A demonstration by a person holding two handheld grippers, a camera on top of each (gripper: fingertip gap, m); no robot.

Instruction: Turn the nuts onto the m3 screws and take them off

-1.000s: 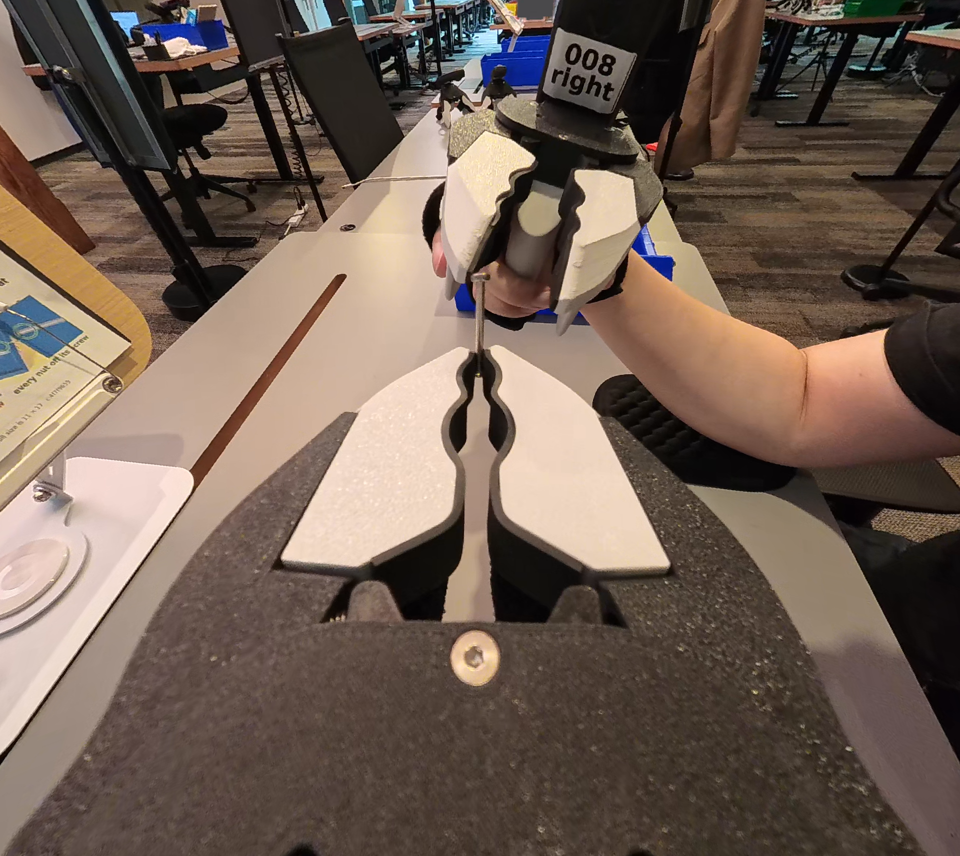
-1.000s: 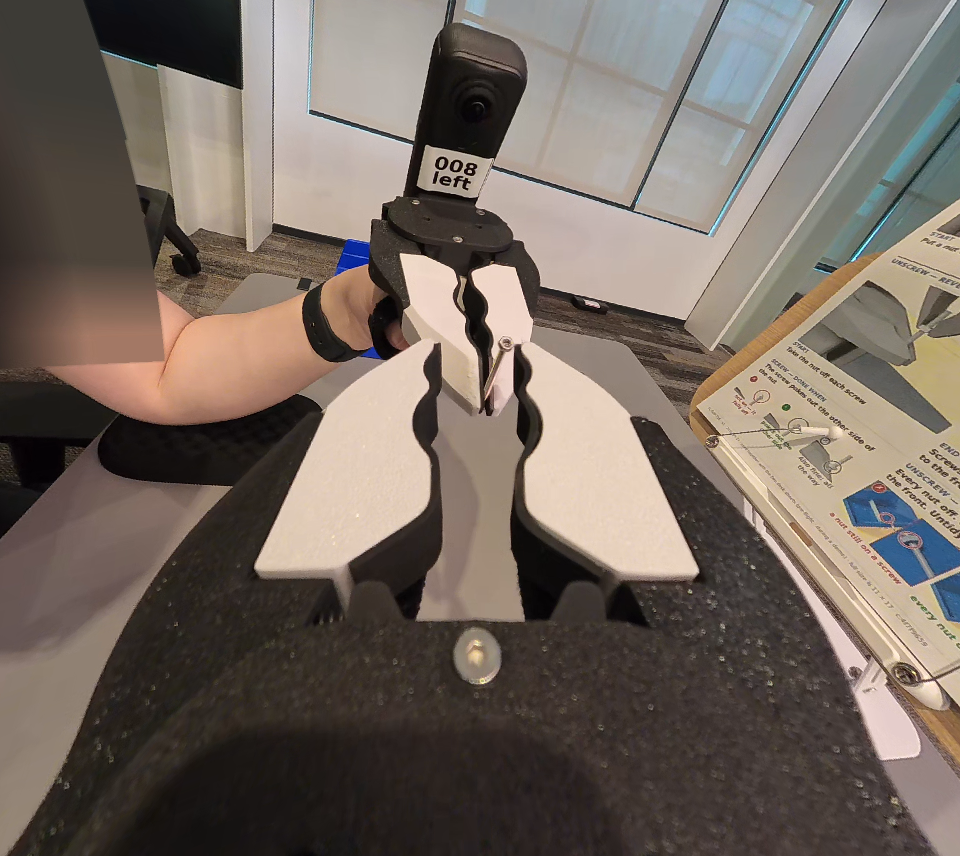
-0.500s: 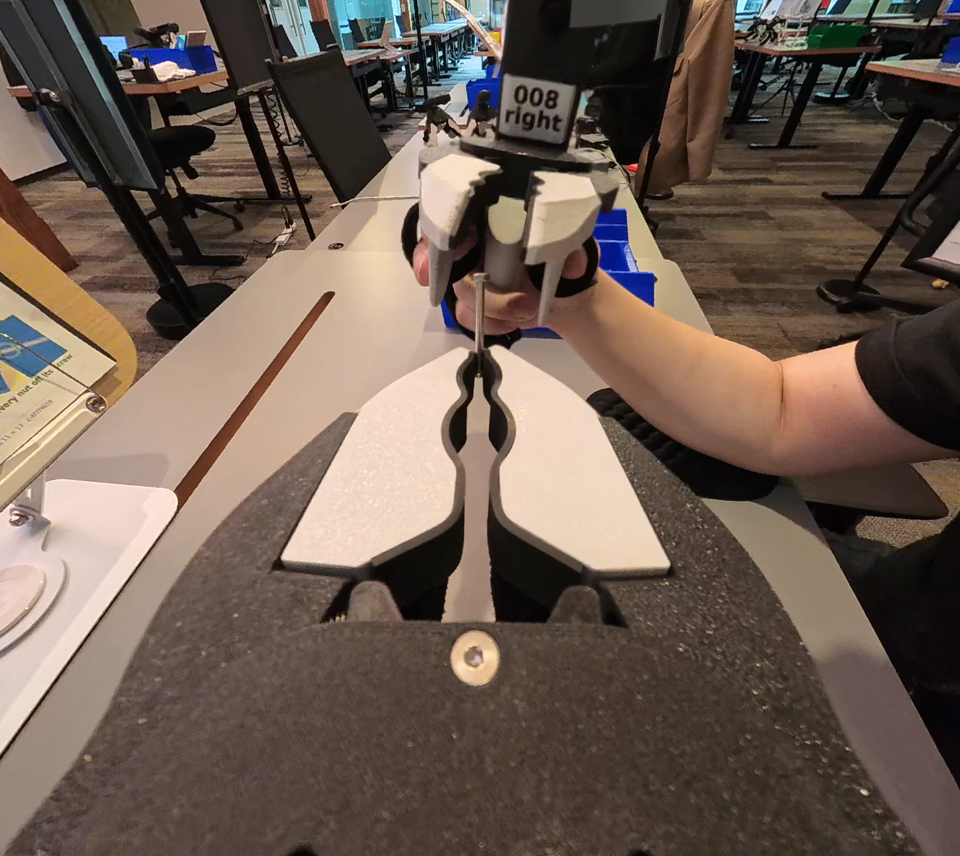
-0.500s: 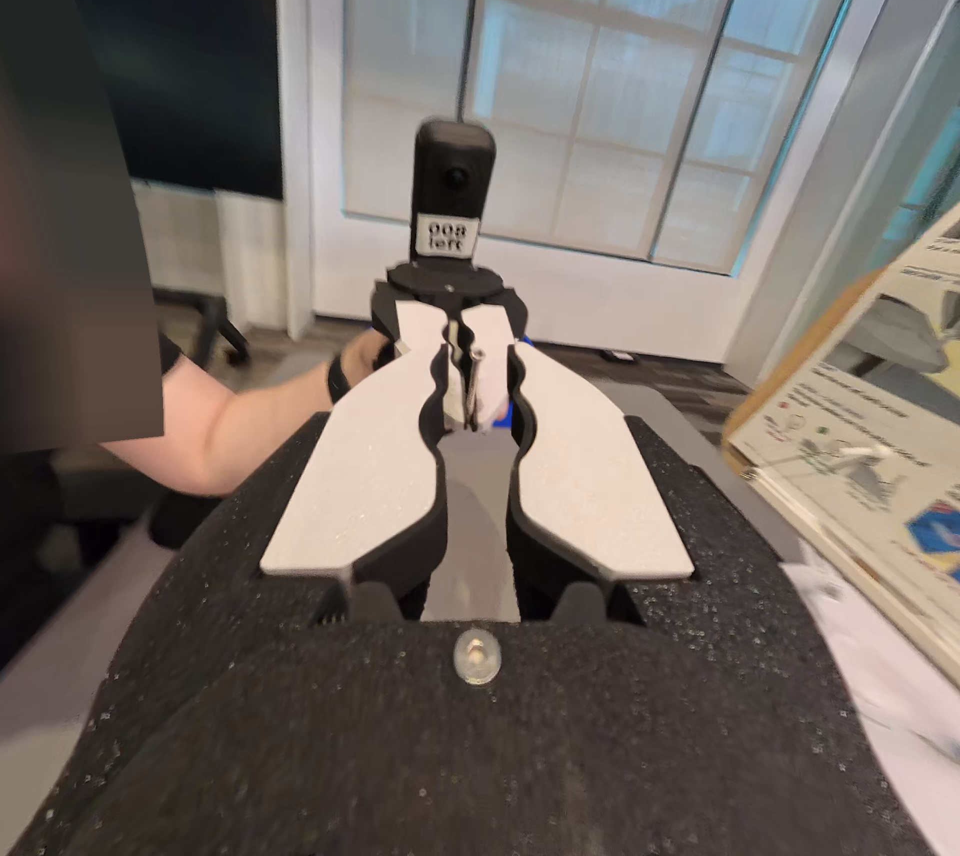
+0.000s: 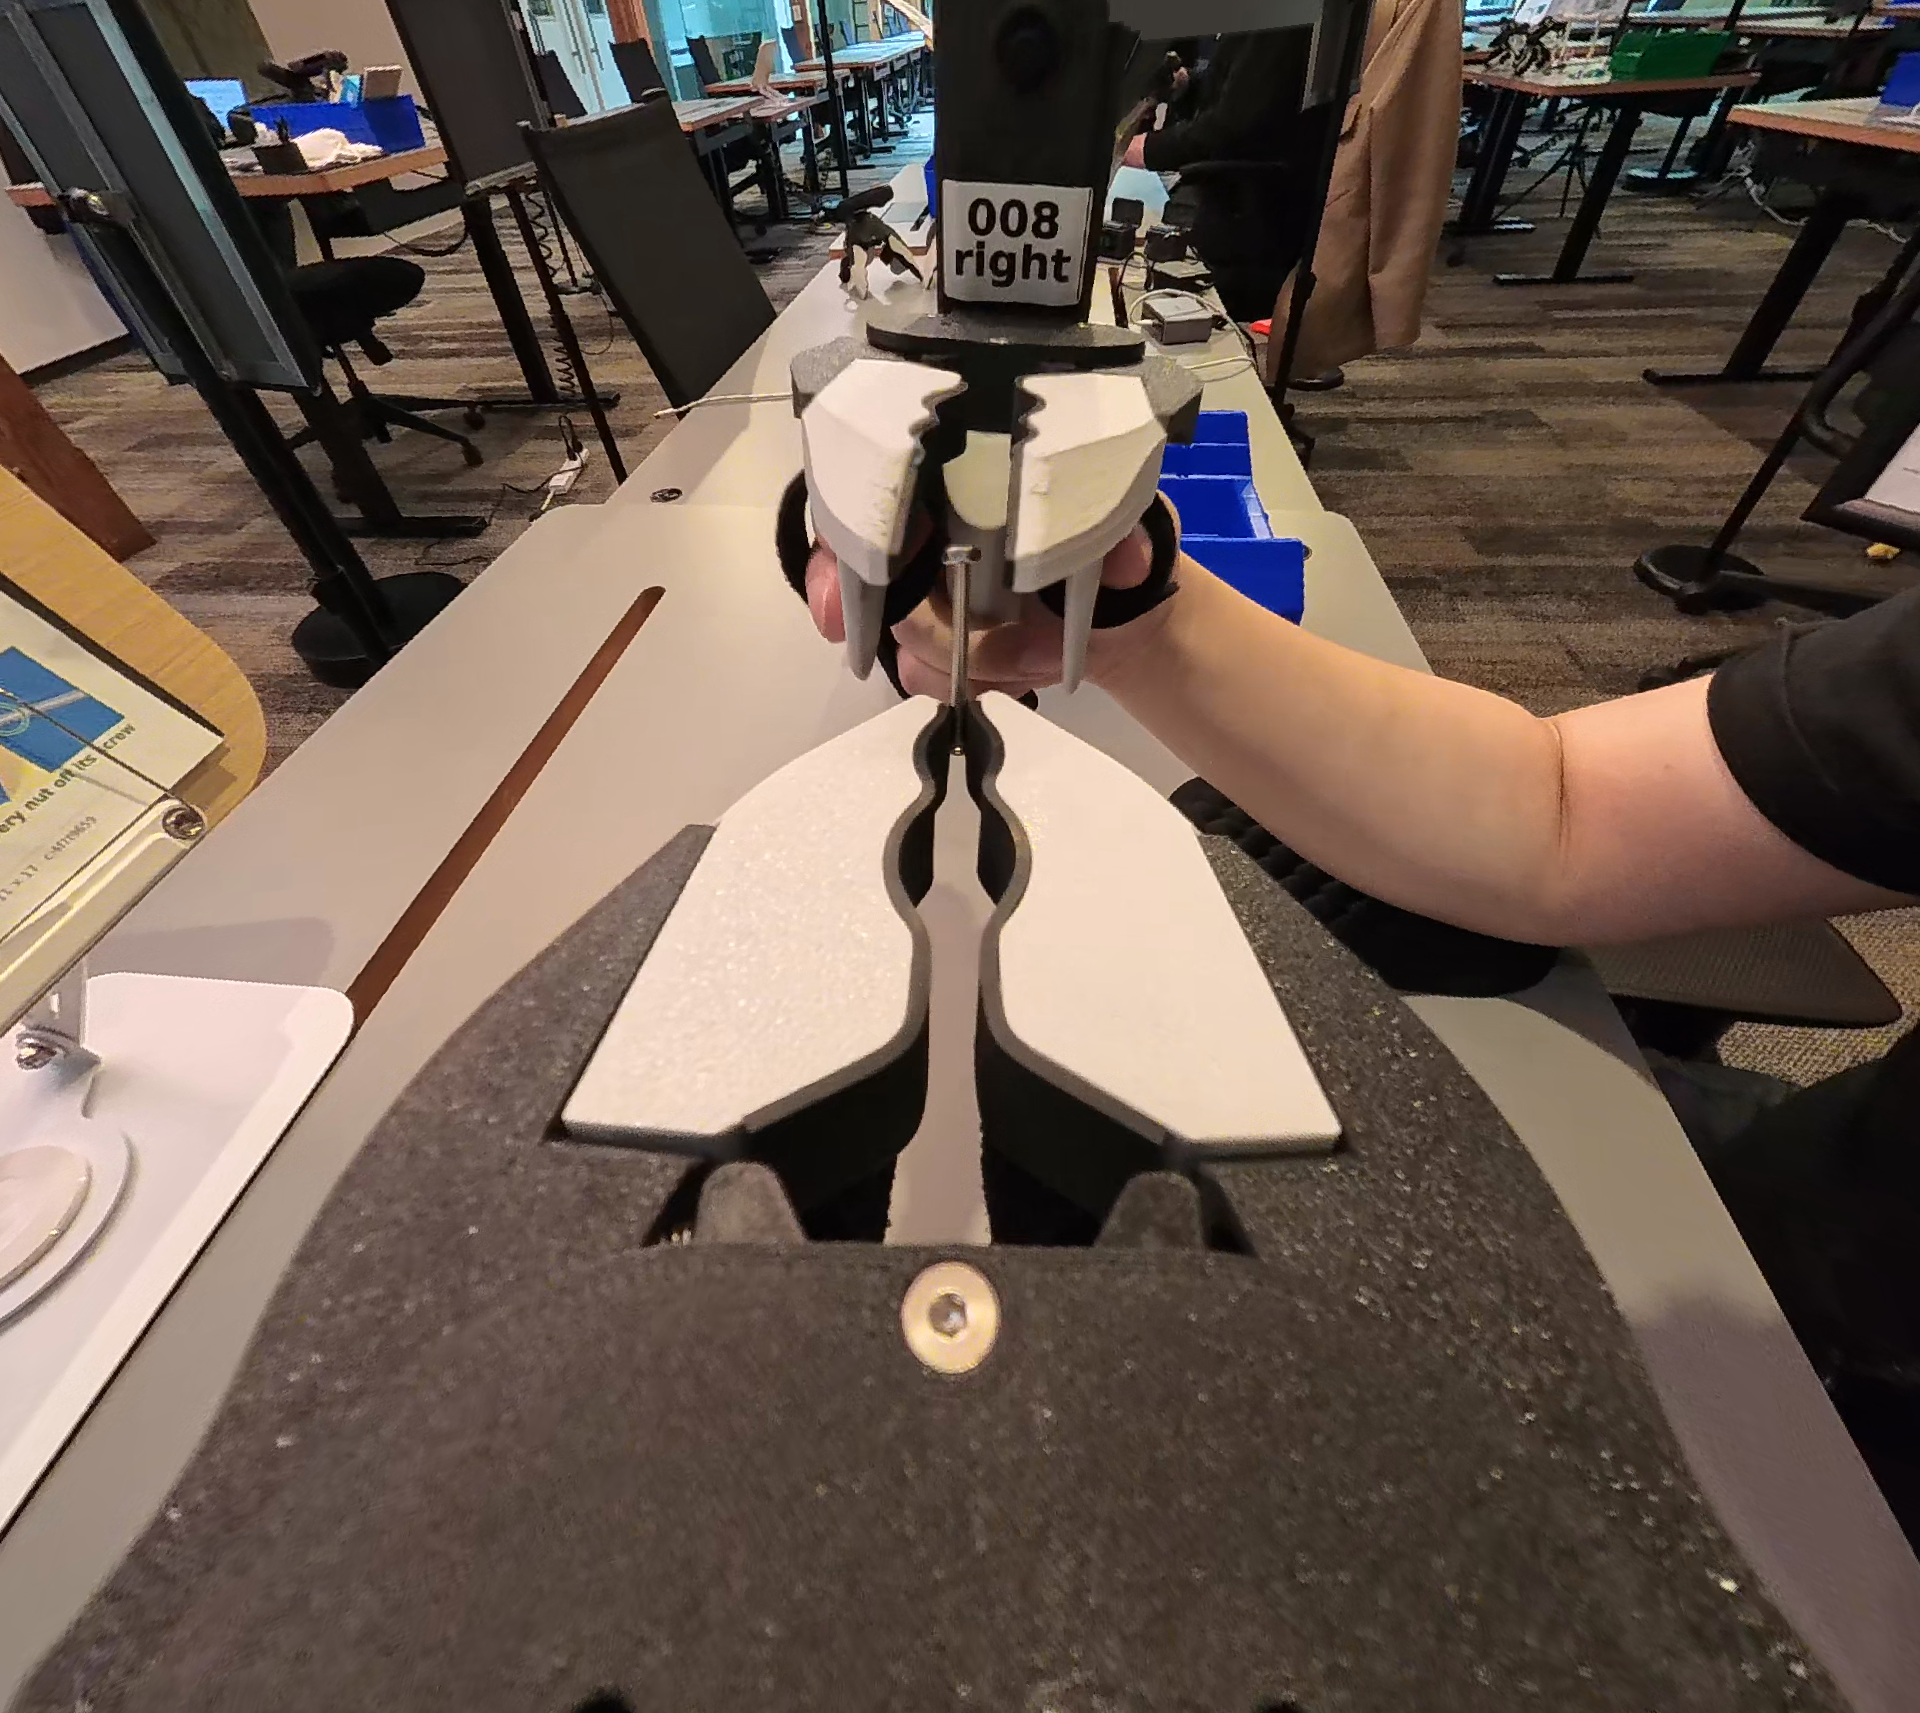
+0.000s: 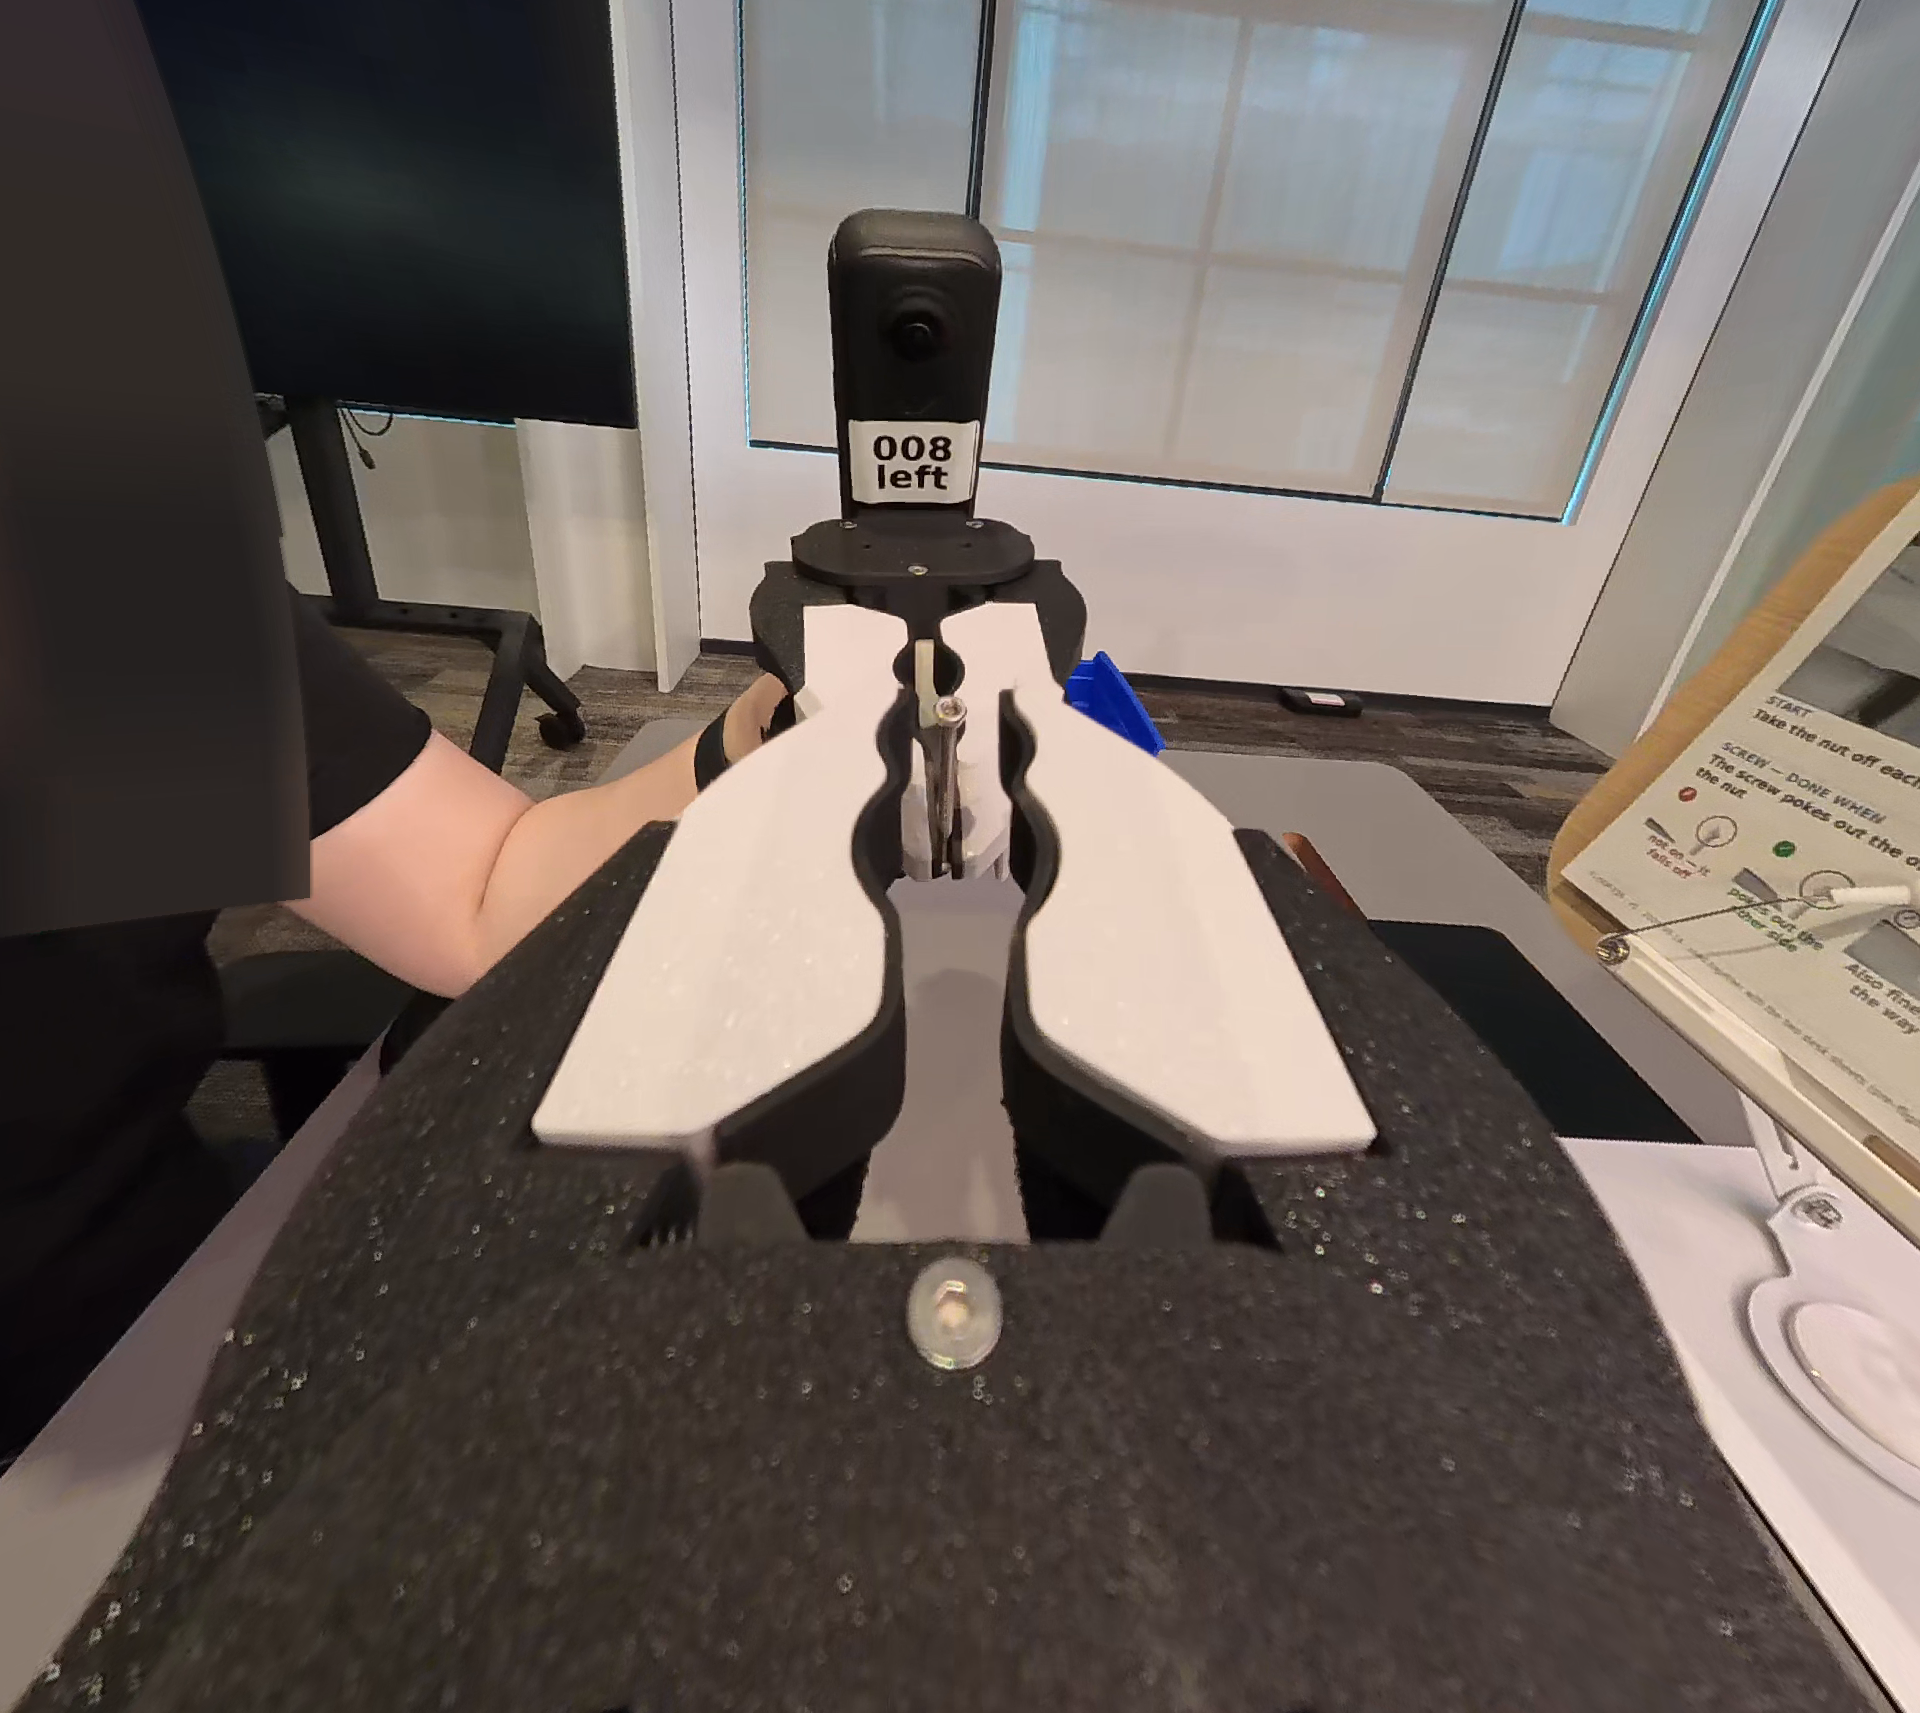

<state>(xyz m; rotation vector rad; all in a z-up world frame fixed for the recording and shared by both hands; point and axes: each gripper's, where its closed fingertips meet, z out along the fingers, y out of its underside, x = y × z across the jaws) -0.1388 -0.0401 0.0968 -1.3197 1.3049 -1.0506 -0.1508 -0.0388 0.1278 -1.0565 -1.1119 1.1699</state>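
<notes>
Now one screw, two claws.
Left claw [image 5: 956, 713] pinches the screw [image 5: 959, 624] upright, head exposed, so the spread, empty right claw [image 5: 964, 666] can reach it.

Left wrist view: sat on the left gripper [image 5: 957, 707], looked forward along its fingers down a long grey table [image 5: 499, 676] into an open office.
Right wrist view: sat on the right gripper [image 6: 945, 707], faced the opposite way, toward a window wall [image 6: 1247, 157].
Nearness: each camera was close above its own fingers; the opposing gripper stood near at 12 o'clock.
Shared: the screw [image 5: 958, 624] between both tips, the table, the instruction board at 9 o'clock [image 5: 73, 780] and 3 o'clock [image 6: 1766, 884].
</notes>
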